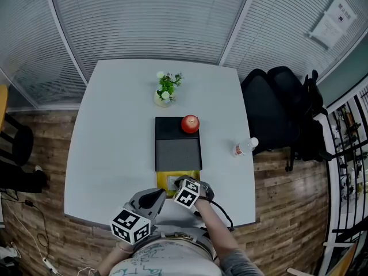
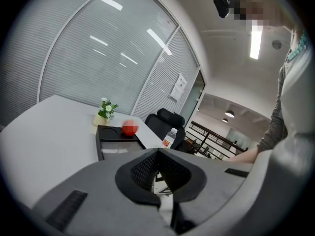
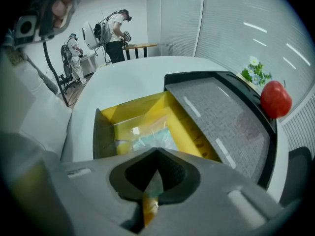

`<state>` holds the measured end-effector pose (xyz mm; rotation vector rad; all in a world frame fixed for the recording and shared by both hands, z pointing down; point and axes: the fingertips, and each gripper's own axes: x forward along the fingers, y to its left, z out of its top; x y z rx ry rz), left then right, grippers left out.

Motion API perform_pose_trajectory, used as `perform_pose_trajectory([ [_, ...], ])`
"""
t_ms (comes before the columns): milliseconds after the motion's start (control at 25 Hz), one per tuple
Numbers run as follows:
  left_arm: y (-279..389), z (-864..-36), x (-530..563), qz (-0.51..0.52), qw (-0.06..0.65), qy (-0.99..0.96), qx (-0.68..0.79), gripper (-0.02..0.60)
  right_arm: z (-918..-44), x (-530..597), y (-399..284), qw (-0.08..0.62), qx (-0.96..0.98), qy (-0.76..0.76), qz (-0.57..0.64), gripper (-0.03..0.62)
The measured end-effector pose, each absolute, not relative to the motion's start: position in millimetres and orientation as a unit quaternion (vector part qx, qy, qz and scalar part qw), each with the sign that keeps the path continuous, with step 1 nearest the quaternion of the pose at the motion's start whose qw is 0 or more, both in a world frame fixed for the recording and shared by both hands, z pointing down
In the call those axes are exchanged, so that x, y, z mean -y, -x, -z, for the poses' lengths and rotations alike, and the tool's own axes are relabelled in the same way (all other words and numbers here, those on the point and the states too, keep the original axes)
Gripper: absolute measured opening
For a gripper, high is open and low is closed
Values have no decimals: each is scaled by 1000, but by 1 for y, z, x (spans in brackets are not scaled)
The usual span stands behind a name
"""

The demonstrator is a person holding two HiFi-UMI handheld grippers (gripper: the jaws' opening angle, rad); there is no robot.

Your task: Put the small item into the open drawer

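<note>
Right hand-held gripper (image 3: 156,170) tight on white-labelled packet (image 3: 147,137) over drawer (image 3: 132,107)

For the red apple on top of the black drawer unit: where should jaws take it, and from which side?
Take the apple across its widest middle, coming straight down. It is round and sits free on the far right corner of the drawer unit, nothing above it; a bite off the middle would likely slide off the curve.
</note>
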<state>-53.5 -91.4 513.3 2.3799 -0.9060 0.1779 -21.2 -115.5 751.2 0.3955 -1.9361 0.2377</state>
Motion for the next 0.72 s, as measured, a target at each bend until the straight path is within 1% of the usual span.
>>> perform_pose_trajectory([
  [720,53,-515,89,-79,279,-894,342,-3,-752,115,22,544,817,-164,-98,2],
])
